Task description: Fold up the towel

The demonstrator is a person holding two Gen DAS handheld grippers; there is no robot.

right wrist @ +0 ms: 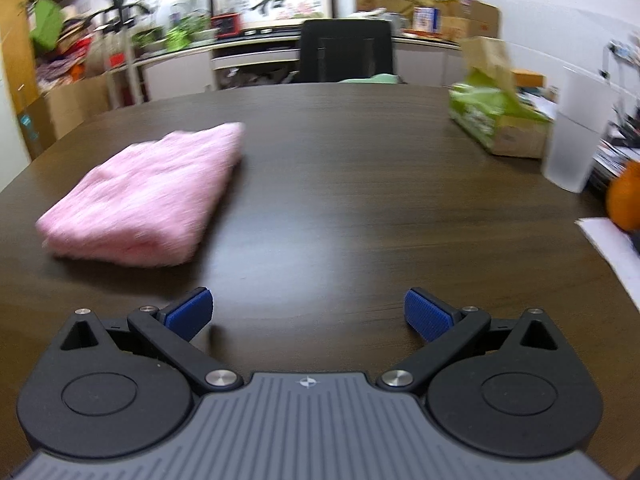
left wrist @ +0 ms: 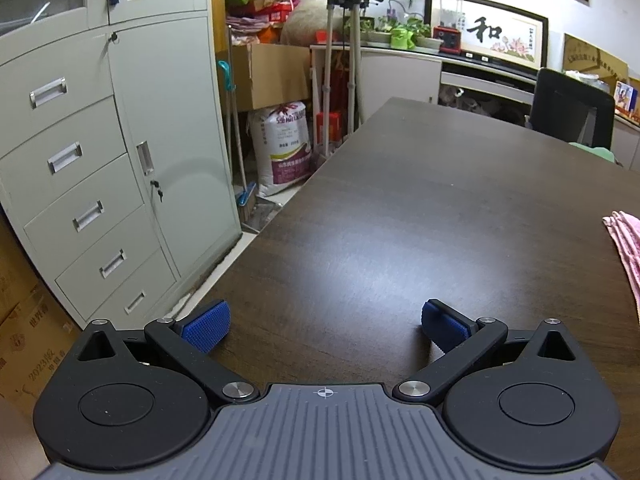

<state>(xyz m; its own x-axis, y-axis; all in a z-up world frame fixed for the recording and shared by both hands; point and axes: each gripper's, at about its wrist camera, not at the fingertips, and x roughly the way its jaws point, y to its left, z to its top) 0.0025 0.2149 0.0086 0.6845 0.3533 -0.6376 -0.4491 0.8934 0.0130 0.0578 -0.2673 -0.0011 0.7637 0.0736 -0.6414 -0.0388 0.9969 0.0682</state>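
Observation:
A pink towel [right wrist: 148, 192] lies folded into a thick rectangle on the dark wooden table [right wrist: 360, 152], ahead and to the left of my right gripper [right wrist: 308, 312]. That gripper stands open above the table with nothing between its blue pads. In the left wrist view only an edge of the pink towel [left wrist: 626, 248] shows at the far right. My left gripper [left wrist: 326, 328] is open too, over bare table [left wrist: 400, 208] near the table's left edge, well left of the towel. The right wrist view is blurred.
A black chair [right wrist: 346, 50] stands at the far side of the table. A green-topped cardboard box [right wrist: 496, 120], a frosted plastic cup [right wrist: 576, 132], papers [right wrist: 612, 248] and an orange object [right wrist: 626, 200] crowd the right side. Grey cabinets [left wrist: 100, 160] and floor clutter lie left of the table.

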